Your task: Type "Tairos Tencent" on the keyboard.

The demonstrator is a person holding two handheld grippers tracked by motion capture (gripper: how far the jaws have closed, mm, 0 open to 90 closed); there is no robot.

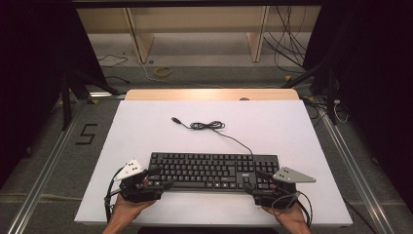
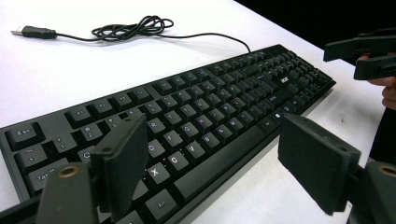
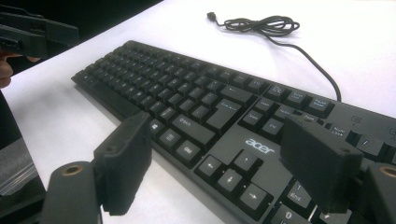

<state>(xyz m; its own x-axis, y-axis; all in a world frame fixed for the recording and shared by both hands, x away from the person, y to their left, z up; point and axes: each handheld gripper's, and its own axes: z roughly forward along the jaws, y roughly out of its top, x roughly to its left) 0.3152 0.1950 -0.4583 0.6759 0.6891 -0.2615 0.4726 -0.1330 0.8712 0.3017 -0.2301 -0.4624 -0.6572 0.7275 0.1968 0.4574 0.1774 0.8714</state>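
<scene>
Black plastic dominates the high view: a keyboard (image 1: 213, 170) lies flat on the white table (image 1: 146, 131), towards the near edge, its cable (image 1: 214, 129) running back from the far right corner into a loose coil that ends in a plug (image 1: 176, 120). The left gripper (image 1: 158, 179) sits at the keyboard's near left corner and the right gripper (image 1: 260, 181) at its near right corner, each carried by a hand coming in from below. Both stand with jaws spread and nothing between them.

From the left gripper view, the two black pads are wide apart, one over the left-hand keys, the other over bare table in front of the keyboard (image 2: 196, 126). Neither pad presses on anything. The cable (image 2: 135, 28) lies coiled and untouched beyond, and the right gripper (image 2: 362, 56) shows at the far end.

From the right gripper view, the pads are likewise released, straddling the arrow keys and the near edge of the keyboard (image 3: 210, 107), above it rather than gripping it, as far as I can tell. The left gripper (image 3: 32, 32) hovers at the opposite end.

Judging by this, the work is at its very start: both grippers are lined up at the ends, perhaps to lift or shift the keyboard, but no grasp has been made, and closing, moving and setting down are all left.
</scene>
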